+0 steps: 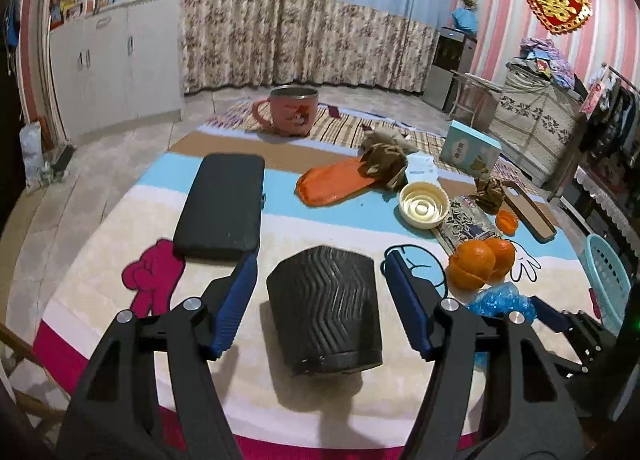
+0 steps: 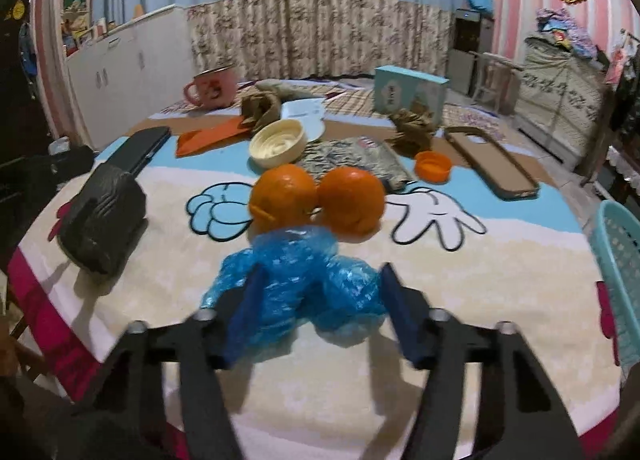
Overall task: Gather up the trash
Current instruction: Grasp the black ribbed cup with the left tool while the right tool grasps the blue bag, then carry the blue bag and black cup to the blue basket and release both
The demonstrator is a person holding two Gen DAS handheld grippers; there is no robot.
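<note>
A crumpled blue plastic wrap [image 2: 298, 288] lies on the cartoon tablecloth between the open fingers of my right gripper [image 2: 320, 288]; it also shows in the left wrist view [image 1: 500, 300]. My left gripper [image 1: 320, 276] is open around a black ribbed cylinder [image 1: 326, 312] lying on its side, with gaps on both sides. Other litter lies farther back: orange peel cups [image 2: 316, 198], an orange wrapper [image 1: 332, 184], brown crumpled paper [image 1: 384, 162], a cream lid [image 1: 424, 204], a small orange cap [image 2: 433, 166] and a printed foil packet [image 2: 352, 158].
A light blue basket [image 2: 620, 260] stands at the table's right edge. A black case [image 1: 224, 204], a pink mug [image 1: 292, 110], a blue box [image 1: 470, 152] and a brown phone case [image 2: 492, 166] sit on the table. White cabinets [image 1: 116, 60] stand at the left.
</note>
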